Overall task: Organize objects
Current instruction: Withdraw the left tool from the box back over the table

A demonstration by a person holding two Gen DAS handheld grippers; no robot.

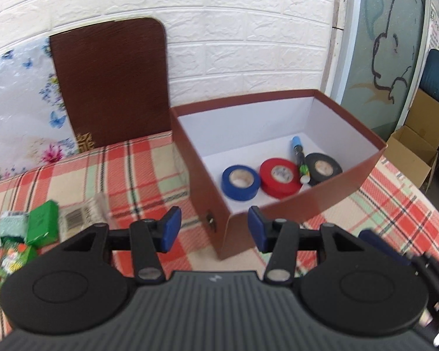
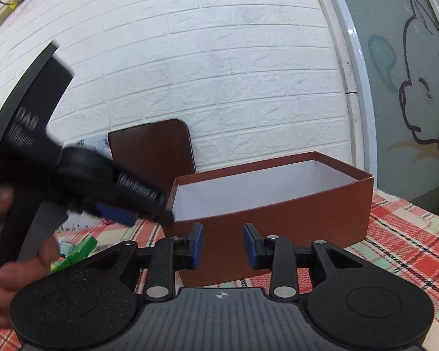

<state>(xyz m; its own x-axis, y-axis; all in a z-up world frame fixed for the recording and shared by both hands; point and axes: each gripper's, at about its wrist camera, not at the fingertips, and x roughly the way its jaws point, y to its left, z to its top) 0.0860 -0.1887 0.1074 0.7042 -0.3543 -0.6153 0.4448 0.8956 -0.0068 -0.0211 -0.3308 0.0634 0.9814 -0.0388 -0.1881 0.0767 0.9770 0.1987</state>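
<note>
Plaid tablecloth point(image 1: 149, 169) in red, cream and green, white brick wall point(image 1: 234, 44) behind, brown board point(image 1: 111, 84) leaning upper left. Brown box point(image 1: 281, 196) at frame centre, open, white inside, holding blue tape roll point(image 1: 240, 182), red tape roll point(image 1: 280, 177), black tape roll point(image 1: 322, 168) and a marker point(image 1: 299, 159) between red and black. Green packets point(image 1: 41, 225) lower left, outside the box. Left gripper point(image 1: 214, 228) jaws wide, empty. Right gripper point(image 2: 223, 247) parted, empty, before the box front
</note>
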